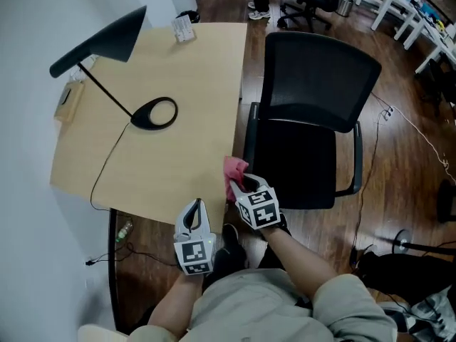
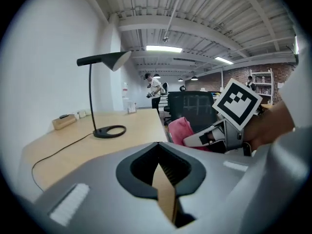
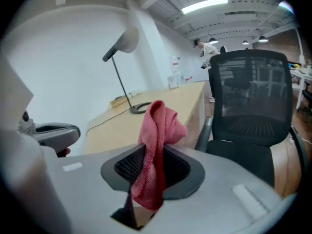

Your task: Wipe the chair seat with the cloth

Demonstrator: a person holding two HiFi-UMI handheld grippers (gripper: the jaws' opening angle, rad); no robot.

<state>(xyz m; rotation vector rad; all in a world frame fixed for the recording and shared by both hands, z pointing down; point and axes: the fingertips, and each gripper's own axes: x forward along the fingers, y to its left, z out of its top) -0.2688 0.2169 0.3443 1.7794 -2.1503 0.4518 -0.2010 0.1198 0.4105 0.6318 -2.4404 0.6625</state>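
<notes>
Pink cloth (image 3: 157, 130) clamped in right gripper (image 3: 148, 177), lower end hidden.

Right tool (image 1: 241, 185) holds pink cloth (image 1: 234, 168) beside black chair seat (image 1: 299, 164).

L tongs (image 1: 194, 206), R tongs (image 1: 241, 185): grey, b/w marker cubes (image 1: 258, 209); pale sleeves (image 1: 349, 301).

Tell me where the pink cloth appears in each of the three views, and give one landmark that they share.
Head view: pink cloth low centre, at the desk's near corner, in the right gripper.
Left gripper view: right of centre, behind the right gripper.
Right gripper view: centre, standing up between the closed jaws.
Shared landmark: black desk lamp, left of the cloth in all three.
</notes>
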